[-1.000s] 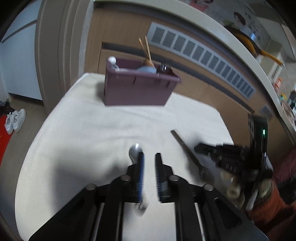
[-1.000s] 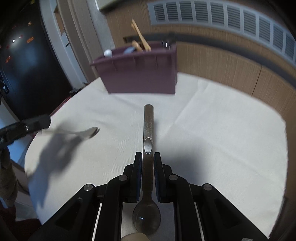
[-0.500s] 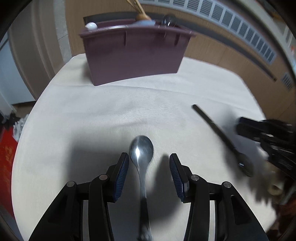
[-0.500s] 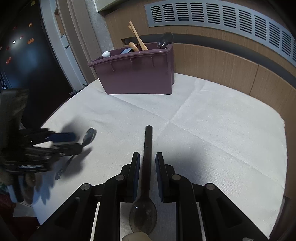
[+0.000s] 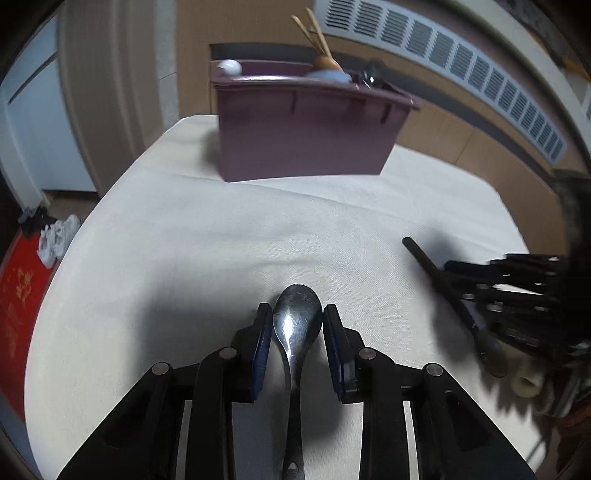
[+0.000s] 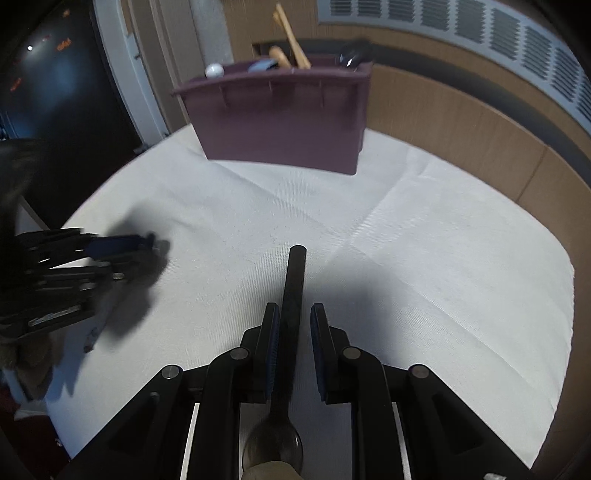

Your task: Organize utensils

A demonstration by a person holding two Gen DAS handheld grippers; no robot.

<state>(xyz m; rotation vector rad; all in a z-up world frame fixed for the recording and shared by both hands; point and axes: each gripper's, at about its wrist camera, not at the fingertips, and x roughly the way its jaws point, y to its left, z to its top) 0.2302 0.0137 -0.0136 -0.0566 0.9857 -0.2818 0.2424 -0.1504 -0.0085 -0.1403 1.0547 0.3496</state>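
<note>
Setting: white cloth-covered table (image 5: 207, 236) before wood-panelled wall with slatted vent (image 5: 454, 55).
Organizer: maroon utensil caddy (image 5: 303, 129) stands at table's far edge, wooden chopsticks (image 5: 314, 31) and other utensils poking out.
Left gripper (image 5: 297, 332): jaws have just been closing around the bowl of a silver spoon (image 5: 295, 325) lying on the cloth; pads flank it, contact unclear.
Right gripper (image 6: 291, 332): loosened, slim gaps either side of a dark spoon (image 6: 293, 288) lying handle-forward on the cloth.
</note>
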